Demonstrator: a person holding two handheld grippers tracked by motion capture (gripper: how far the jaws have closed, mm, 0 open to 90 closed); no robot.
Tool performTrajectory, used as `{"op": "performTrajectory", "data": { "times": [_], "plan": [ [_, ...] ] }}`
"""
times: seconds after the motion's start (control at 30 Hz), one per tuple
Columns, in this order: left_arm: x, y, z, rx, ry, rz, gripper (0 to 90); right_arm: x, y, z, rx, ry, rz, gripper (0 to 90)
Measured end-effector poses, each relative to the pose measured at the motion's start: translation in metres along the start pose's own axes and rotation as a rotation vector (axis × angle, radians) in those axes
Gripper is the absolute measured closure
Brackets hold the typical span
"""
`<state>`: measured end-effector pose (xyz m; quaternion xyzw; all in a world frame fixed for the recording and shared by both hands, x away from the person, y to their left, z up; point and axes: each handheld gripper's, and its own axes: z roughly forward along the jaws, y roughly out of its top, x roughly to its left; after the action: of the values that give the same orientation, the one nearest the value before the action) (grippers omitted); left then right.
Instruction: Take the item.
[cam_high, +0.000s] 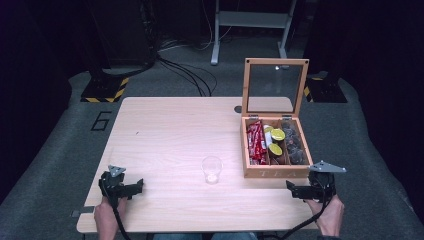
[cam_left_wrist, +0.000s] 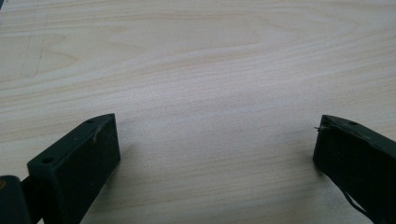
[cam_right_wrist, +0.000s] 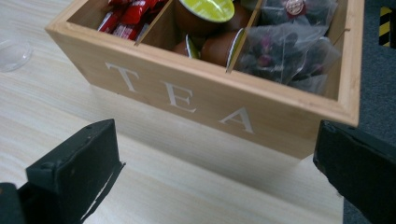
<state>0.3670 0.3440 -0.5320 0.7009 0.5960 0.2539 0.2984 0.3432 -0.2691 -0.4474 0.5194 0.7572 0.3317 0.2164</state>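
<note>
Dark grey carpet and black surroundings frame a pale wooden worktop (cam_high: 175, 140) that takes up the middle of the high view. At the right of the frame, near the worktop's right edge, stands a wooden tea box (cam_high: 276, 150) with its glass-paned lid (cam_high: 275, 87) raised upright. Its left compartment holds red packets (cam_high: 256, 141), the middle one holds brown capsules with yellow-green tops (cam_high: 276, 141), and the right one holds clear bags of dark tea (cam_high: 295, 145). A clear plastic cup (cam_high: 211, 169) stands upright just left of the box, near the centre of the frame, apart from it.

At the lower left, a hand (cam_high: 106, 217) holds the left hand-held gripper (cam_high: 131, 188) low over the worktop. In the left gripper view its two black jaws stand wide apart with bare wood between them.

At the lower right, another hand (cam_high: 330, 216) holds the right hand-held gripper (cam_high: 296, 190) just in front of the box's near right corner. In the right gripper view its jaws are also spread wide, gripping nothing, and the box front, lettered TEA (cam_right_wrist: 180, 95), fills the upper part of the frame.
</note>
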Motion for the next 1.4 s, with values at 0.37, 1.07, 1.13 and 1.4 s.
{"op": "performTrajectory", "data": {
  "times": [0.37,1.07,1.13,1.4],
  "plan": [
    [0.0,0.0,0.0,0.0,0.0,0.0,0.3,-0.01,0.024,0.001,-0.012,0.019,-0.002,0.0],
    [0.0,0.0,0.0,0.0,0.0,0.001,0.3,-0.039,0.05,0.031,0.018,0.018,0.06,25.4],
    [0.0,0.0,0.0,0.0,0.0,0.0,0.4,-0.04,0.05,0.033,0.019,0.017,0.064,27.4],
    [0.0,0.0,0.0,0.0,0.0,0.001,0.4,-0.046,0.052,0.045,0.058,-0.013,0.122,47.3]
  ]
}}
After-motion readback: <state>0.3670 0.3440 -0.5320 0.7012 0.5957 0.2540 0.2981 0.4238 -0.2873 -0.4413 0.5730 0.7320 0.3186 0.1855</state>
